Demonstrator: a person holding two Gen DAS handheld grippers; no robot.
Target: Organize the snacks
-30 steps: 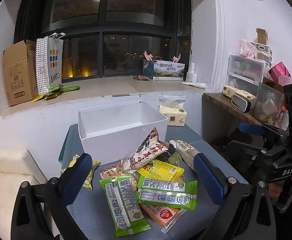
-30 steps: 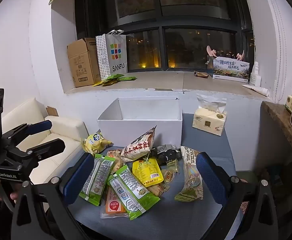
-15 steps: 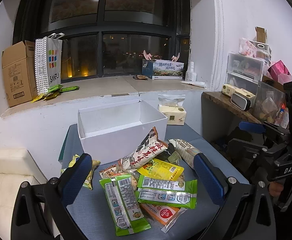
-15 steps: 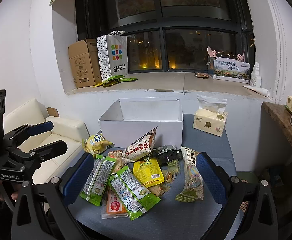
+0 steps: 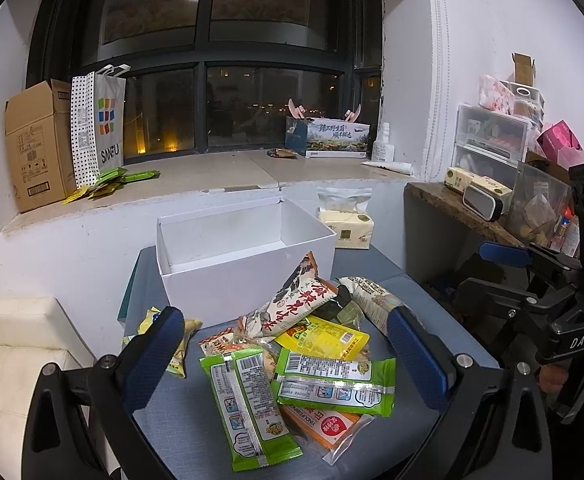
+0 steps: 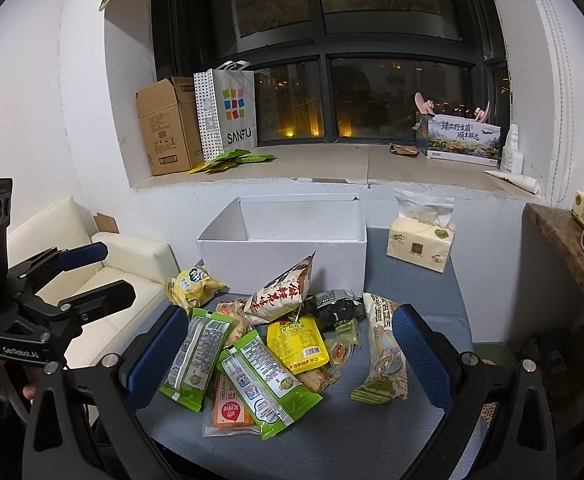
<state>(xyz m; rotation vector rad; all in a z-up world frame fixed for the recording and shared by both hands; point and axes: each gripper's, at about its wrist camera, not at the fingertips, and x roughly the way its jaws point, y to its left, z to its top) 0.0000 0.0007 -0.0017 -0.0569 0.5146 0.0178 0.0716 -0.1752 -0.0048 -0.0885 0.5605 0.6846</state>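
Note:
An empty white box stands open at the back of a small grey-blue table. In front of it lies a heap of snack packs: two green packs, a yellow pack, an orange pack, a tall white pack with red writing and a long patterned pack. My left gripper hovers open above the heap's near side, holding nothing. My right gripper is also open and holds nothing, above the table's front edge.
A tissue pack sits on the table's back right. The window sill holds a cardboard box, a paper bag and a printed carton. A cream sofa stands left, a cluttered shelf right.
Both views have shifted only slightly; the packs and the box lie as before, and both grippers stay open.

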